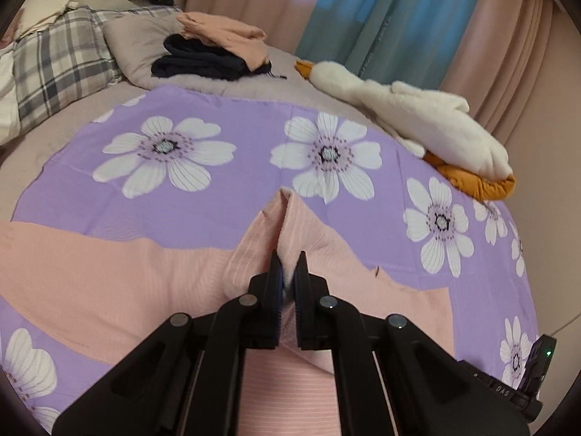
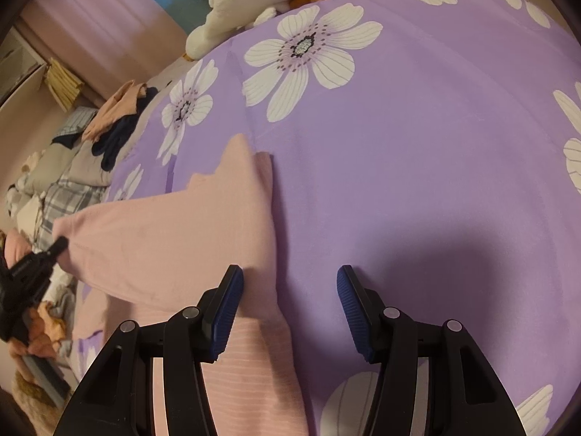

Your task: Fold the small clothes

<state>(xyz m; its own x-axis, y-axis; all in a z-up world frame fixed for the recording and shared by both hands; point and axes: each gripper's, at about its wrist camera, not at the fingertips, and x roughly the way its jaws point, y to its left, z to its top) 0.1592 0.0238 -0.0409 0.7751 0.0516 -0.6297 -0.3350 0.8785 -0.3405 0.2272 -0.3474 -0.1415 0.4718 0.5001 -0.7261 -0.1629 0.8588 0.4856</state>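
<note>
A bed with a purple floral sheet [image 1: 232,218]; a pink garment [image 1: 109,276] lies across it near the person. The left gripper [image 1: 288,272] has its jaws pressed together, pinching a raised fold of the pink cloth, w/ a peak of fabric sticking up just beyond the tips. In the right wrist view that same corner is lifted off the sheet at the far left. The right gripper [image 2: 290,290] is spread, holding nothing; its left finger [image 2: 227,309] sits over the garment's near edge, the other over bare sheet.

To do this fold well, I'd say: carry the pinched corner across in a low arc, keep the cloth taut, and use the right gripper to pin the near edge so the rest doesn't drag. Risk: the thin pinch slipping, or the layer bunching. A pile of folded clothes [image 1: 218,51] and a plush goose [image 1: 410,116] sit well apart, toward the curtains.
</note>
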